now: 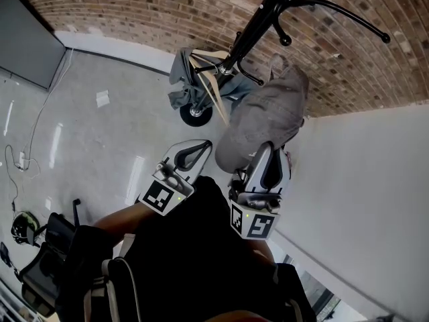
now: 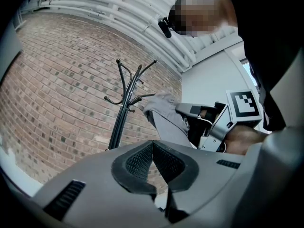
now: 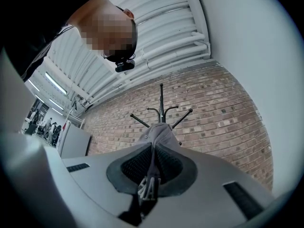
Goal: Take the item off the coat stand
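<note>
Head view: a grey cap (image 1: 265, 116) is gripped by its strap in the right tongs (image 1: 263, 154) beside the black coat stand (image 1: 258, 19), whose base is crowded by a grey garment (image 1: 181, 79) and wooden hanger (image 1: 213, 94) against a brick wall (image 1: 134, 12), while the left tongs (image 1: 196, 147) are clenched on nothing.

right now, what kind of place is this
Likely an indoor office or studio workspace: a brick wall, a black coat stand, a glossy floor and a ribbed ceiling with strip lights.

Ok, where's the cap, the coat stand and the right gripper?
cap (image 1: 268, 109): head view, on its crown
coat stand (image 1: 259, 21): head view, on its pole
right gripper (image 3: 152, 149): right gripper view, between its fingertips
</note>
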`<move>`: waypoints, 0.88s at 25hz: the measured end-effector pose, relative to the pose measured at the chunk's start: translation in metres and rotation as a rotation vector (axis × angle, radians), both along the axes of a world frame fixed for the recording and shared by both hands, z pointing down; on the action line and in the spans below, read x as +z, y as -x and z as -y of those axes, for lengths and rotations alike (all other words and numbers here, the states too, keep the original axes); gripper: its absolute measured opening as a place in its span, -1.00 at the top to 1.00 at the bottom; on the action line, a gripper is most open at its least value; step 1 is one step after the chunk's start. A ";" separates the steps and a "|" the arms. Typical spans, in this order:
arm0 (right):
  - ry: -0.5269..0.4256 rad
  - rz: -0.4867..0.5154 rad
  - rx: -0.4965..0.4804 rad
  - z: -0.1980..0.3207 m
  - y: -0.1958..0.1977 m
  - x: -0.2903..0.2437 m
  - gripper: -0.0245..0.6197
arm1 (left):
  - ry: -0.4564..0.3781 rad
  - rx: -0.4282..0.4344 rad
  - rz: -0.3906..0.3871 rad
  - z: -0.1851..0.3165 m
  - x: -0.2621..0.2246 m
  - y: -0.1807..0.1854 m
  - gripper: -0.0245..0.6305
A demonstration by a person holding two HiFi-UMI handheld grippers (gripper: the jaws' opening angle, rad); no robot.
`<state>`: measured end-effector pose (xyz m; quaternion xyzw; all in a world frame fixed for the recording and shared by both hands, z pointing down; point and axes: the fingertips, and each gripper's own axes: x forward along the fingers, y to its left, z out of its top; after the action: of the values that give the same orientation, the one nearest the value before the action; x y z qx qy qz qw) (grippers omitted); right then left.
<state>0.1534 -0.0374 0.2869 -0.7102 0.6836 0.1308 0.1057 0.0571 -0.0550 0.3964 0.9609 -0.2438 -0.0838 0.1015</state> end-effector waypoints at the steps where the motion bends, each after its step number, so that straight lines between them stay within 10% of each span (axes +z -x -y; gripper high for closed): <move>1: 0.009 -0.002 0.002 -0.001 0.000 0.003 0.81 | 0.000 0.001 0.000 -0.001 0.000 0.000 0.87; 22: 0.099 -0.033 0.035 -0.006 0.011 0.046 0.81 | -0.033 0.028 0.011 -0.015 -0.004 0.009 0.87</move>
<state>0.1426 -0.0312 0.3329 -0.7241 0.6784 0.1104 0.0567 0.0477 -0.0400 0.3922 0.9661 -0.2296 -0.0812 0.0855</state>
